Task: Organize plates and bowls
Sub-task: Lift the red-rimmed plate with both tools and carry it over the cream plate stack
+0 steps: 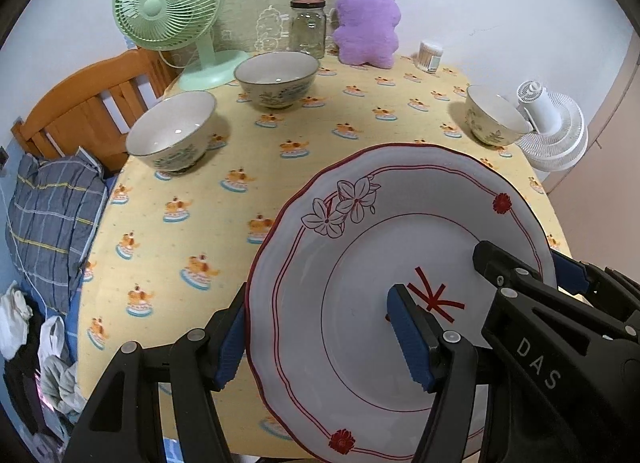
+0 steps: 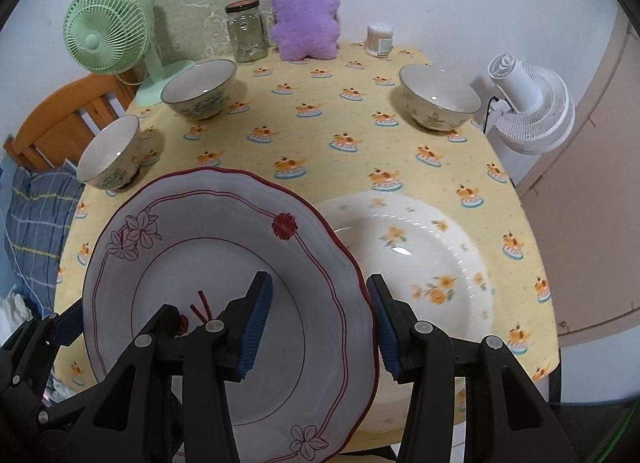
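Between both grippers' ribbed jaws, a glossy scalloped plate (image 1: pixel 360 263).

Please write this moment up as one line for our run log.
red-rimmed plate: tilted, left gripper and right gripper straddling opposite rims | yellow-flower plate: flat on table | three bowls: apart

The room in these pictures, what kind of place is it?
Probably a bedroom at home: a wooden bed frame and a pillow sit beside the table, and a plush toy sits on it.
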A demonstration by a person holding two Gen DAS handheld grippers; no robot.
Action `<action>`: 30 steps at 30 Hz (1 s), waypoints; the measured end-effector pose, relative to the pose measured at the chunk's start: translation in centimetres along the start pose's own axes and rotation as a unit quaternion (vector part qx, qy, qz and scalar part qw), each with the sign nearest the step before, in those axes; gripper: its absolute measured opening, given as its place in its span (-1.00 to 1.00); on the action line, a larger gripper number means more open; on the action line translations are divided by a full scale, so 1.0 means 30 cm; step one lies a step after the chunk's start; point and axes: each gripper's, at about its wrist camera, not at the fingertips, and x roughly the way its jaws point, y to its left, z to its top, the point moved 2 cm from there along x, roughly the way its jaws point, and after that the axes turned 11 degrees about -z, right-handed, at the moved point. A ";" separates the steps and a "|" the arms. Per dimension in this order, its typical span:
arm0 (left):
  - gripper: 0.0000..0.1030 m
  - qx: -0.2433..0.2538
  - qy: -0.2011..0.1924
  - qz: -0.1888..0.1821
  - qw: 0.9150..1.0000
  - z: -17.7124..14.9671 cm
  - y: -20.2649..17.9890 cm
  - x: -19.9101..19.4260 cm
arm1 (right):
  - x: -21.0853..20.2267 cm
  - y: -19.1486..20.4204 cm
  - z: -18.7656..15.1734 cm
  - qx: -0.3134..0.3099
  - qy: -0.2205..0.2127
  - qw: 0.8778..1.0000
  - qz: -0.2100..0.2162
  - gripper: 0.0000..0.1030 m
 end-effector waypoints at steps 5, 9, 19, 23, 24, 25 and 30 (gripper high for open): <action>0.31 -0.006 0.006 -0.006 1.000 0.000 -0.076 0.042 | 0.030 -0.081 0.009 -0.003 0.005 1.000 -0.005 0.01; 0.31 -0.008 0.014 -0.006 1.000 0.000 -0.138 0.083 | 0.067 -0.148 0.012 -0.005 0.013 1.000 -0.008 0.01; 0.31 -0.009 0.042 -0.011 0.999 0.002 -0.245 0.189 | 0.170 -0.265 0.004 -0.005 0.040 0.999 -0.014 0.01; 0.31 -0.006 0.055 -0.015 0.998 0.001 -0.277 0.227 | 0.211 -0.307 0.000 -0.003 0.052 0.998 -0.019 0.01; 0.31 -0.006 0.058 -0.015 0.998 0.001 -0.284 0.236 | 0.220 -0.313 -0.001 -0.003 0.055 0.998 -0.020 0.01; 0.31 -0.007 0.060 -0.015 0.998 0.000 -0.289 0.244 | 0.229 -0.320 0.001 -0.003 0.058 0.998 -0.020 0.01; 0.31 -0.004 0.067 -0.010 0.998 0.005 -0.310 0.273 | 0.266 -0.339 0.004 -0.005 0.069 0.997 -0.019 0.01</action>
